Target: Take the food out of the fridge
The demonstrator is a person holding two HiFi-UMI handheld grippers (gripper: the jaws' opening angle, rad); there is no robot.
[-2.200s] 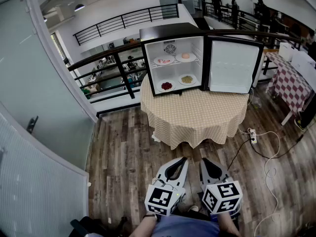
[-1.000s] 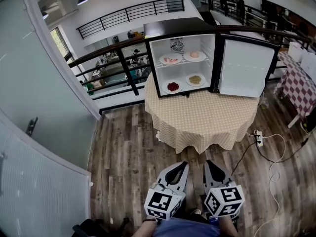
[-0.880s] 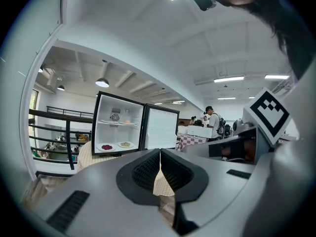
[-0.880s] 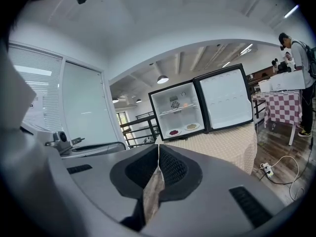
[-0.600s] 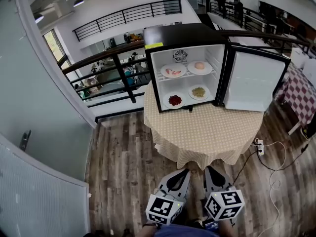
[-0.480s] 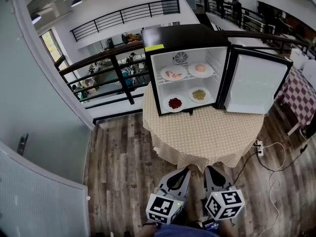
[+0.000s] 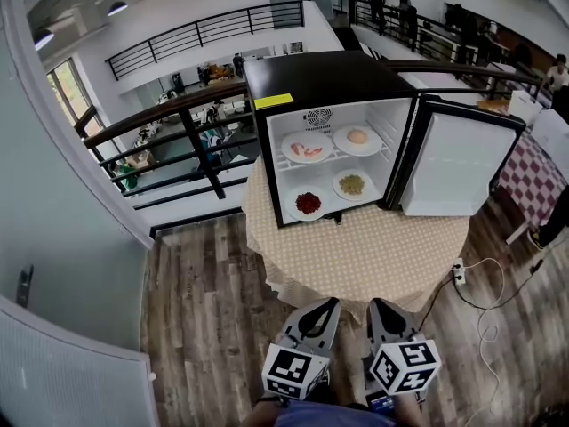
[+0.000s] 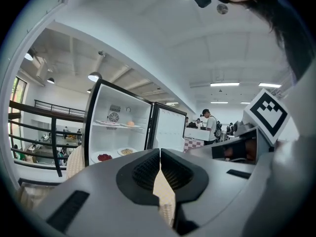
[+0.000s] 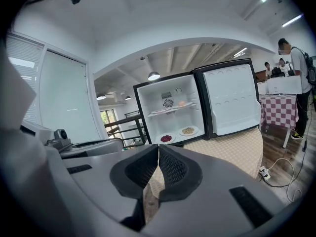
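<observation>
A small black fridge (image 7: 311, 74) stands open on a round table (image 7: 373, 256) with a beige checked cloth. Its upper shelf holds a plate with pink food (image 7: 307, 148) and a plate with a pale bun (image 7: 357, 138). On its floor lie a plate of red food (image 7: 308, 205) and a plate of yellowish food (image 7: 352, 184). The same plates show small in the right gripper view, red food (image 9: 166, 138) and yellowish food (image 9: 188, 131). My left gripper (image 7: 331, 302) and right gripper (image 7: 373, 303) are shut and empty, side by side short of the table's near edge.
The fridge door (image 7: 453, 163) swings out to the right. A black railing (image 7: 187, 114) runs behind the table on the left. A power strip and cables (image 7: 462, 278) lie on the wooden floor at right. People stand in the far background.
Both grippers and my view have moved forward toward the table; the fridge now looks larger and nearer. The jaws stay shut.
</observation>
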